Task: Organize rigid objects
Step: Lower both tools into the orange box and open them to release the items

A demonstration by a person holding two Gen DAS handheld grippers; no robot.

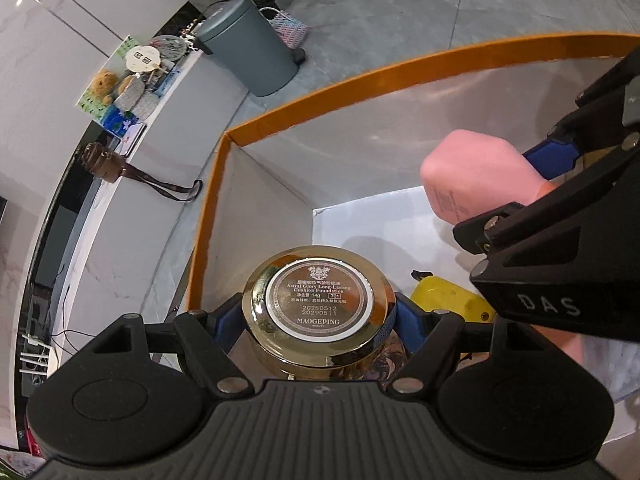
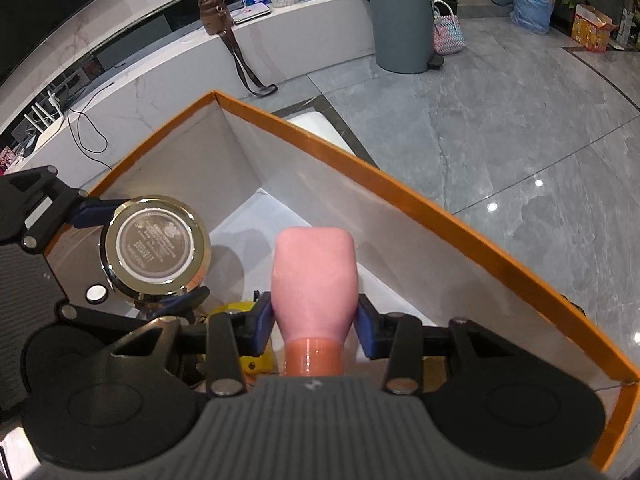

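Both grippers hang over the orange-rimmed box [image 2: 400, 184], which serves as landmark here; the left gripper [image 1: 320, 312] clamps a gold cushion-foundation compact [image 1: 318, 300] by its rim, label side facing the camera, above the box's left inner wall; gripping at the widest part looks meant to keep the smooth round case from slipping; the right gripper [image 2: 316, 316] pinches a pink tube [image 2: 314, 276] low on its body, near the darker cap [image 2: 314, 356], the sealed end pointing down into the box, probably so it can be lowered in end first; the tube sits toward the box's middle, just beside the compact and apart from it; a yellow object [image 1: 448, 300] already lies on the box's white floor, below and between the two held things, so a drop might land on it; beyond the box's far rim lies grey marble-look tile floor [image 2: 500, 120], a grey pedal bin [image 2: 400, 20], a woven basket [image 2: 448, 32], and a curved white counter [image 2: 280, 52] carrying a brown bag [image 2: 214, 8]
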